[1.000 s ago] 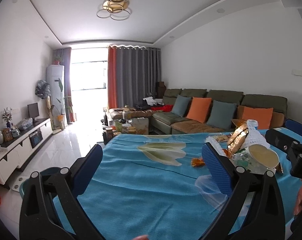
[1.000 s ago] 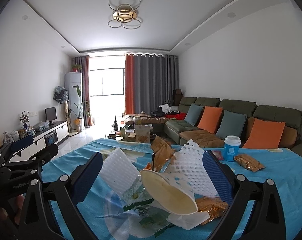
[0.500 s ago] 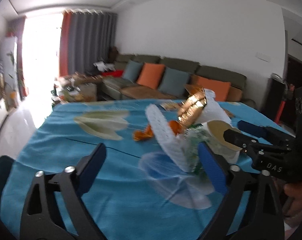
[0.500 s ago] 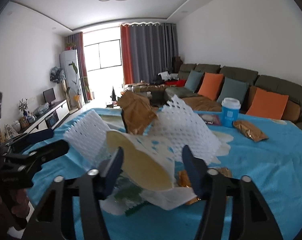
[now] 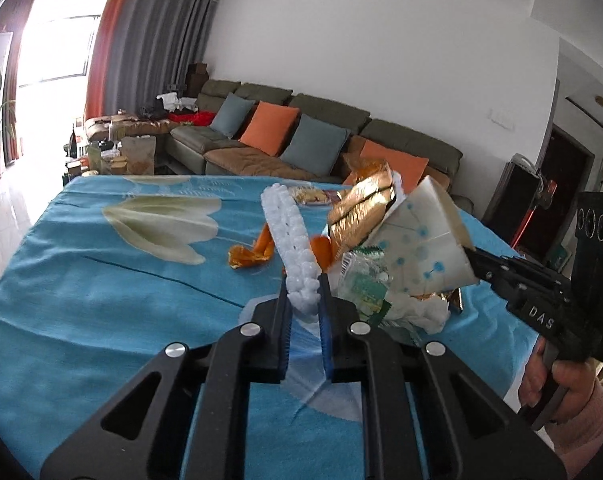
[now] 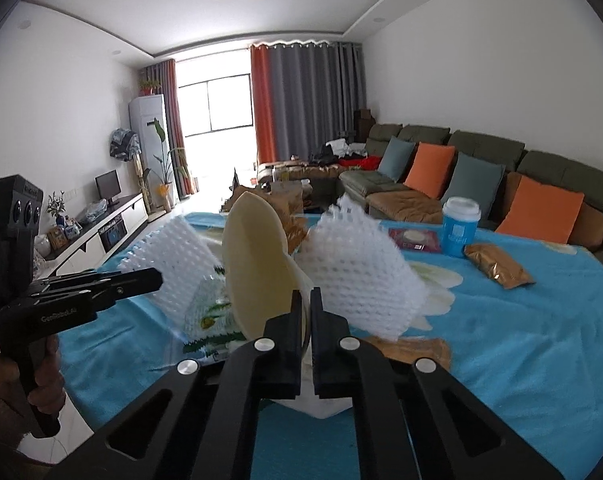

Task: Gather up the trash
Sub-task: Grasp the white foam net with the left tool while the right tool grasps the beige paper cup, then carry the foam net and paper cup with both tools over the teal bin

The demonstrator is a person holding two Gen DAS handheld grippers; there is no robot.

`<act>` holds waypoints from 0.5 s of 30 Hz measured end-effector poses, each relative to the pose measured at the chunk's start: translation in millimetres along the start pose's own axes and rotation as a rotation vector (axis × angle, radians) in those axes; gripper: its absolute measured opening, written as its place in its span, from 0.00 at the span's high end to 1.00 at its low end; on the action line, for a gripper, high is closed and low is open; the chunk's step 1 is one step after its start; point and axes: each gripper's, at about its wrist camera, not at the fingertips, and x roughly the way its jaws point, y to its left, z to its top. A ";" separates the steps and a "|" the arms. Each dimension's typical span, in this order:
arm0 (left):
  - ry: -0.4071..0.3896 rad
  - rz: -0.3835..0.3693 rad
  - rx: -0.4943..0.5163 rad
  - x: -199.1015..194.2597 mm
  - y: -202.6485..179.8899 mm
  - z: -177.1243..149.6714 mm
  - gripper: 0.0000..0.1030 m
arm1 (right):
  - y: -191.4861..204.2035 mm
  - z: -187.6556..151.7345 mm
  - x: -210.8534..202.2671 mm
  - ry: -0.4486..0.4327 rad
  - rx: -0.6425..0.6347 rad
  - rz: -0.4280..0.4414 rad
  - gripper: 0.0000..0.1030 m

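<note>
My left jaws are closing, pads pressing the foam net (image 5: pixel 297 256) between them; left gripper (image 5: pixel 304 292). My right gripper (image 6: pixel 306 308) is clenched on the paper cup (image 6: pixel 257 272) rim. Both items stick up ahead of the jaws, over the trash pile (image 5: pixel 385 288) on the table (image 5: pixel 101 300).

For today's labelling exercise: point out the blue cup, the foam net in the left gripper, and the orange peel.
blue cup (image 6: pixel 459 229), right wrist view, its blue side.
foam net (image 5: pixel 291 236), left wrist view, mid-strip above the pads.
orange peel (image 5: pixel 250 255), left wrist view, the flat piece on the cloth.

Black hand-held gripper (image 5: pixel 304 280), blue pads (image 5: pixel 325 328), silver screws, pink sleeve (image 5: pixel 589 420)
</note>
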 end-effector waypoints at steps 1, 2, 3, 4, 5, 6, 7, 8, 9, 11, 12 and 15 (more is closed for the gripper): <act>-0.011 0.004 0.001 -5.8 1.2 0.8 0.88 | -0.8 2.3 -1.8 -0.007 -0.004 0.000 0.97; -0.020 0.010 0.002 -13.3 5.6 2.9 0.88 | 0.0 4.9 -5.7 -0.016 -0.010 -0.001 0.97; -0.033 0.016 0.006 -21.6 8.2 3.7 0.88 | 1.2 7.9 -9.7 -0.026 -0.016 0.002 0.97; -0.039 0.019 0.004 -28.2 11.2 4.6 0.88 | 2.0 9.9 -12.7 -0.033 -0.020 0.002 0.97; -0.045 0.026 0.003 -33.6 13.4 5.5 0.88 | 3.0 12.5 -16.3 -0.043 -0.025 0.003 0.97; -0.058 0.041 0.004 -42.8 17.5 6.0 0.88 | 5.0 16.0 -21.7 -0.058 -0.030 0.007 0.97; -0.066 0.049 -0.001 -50.6 19.7 6.3 0.88 | 6.5 18.9 -24.4 -0.068 -0.032 0.011 0.97; -0.074 0.056 -0.009 -58.8 25.0 7.9 0.88 | 9.3 21.3 -29.0 -0.080 -0.033 0.020 0.97; -0.085 0.069 -0.016 -66.3 29.4 9.9 0.88 | 11.5 24.3 -33.3 -0.097 -0.034 0.041 0.97; -0.112 0.099 -0.030 -85.3 40.6 12.2 0.88 | 18.6 30.2 -40.2 -0.125 -0.037 0.089 0.97; -0.127 0.117 -0.036 -95.2 45.3 13.4 0.88 | 22.8 32.2 -41.2 -0.132 -0.040 0.108 0.97; -0.158 0.178 -0.045 -117.9 63.0 12.3 0.88 | 45.1 40.8 -36.6 -0.142 -0.064 0.214 0.97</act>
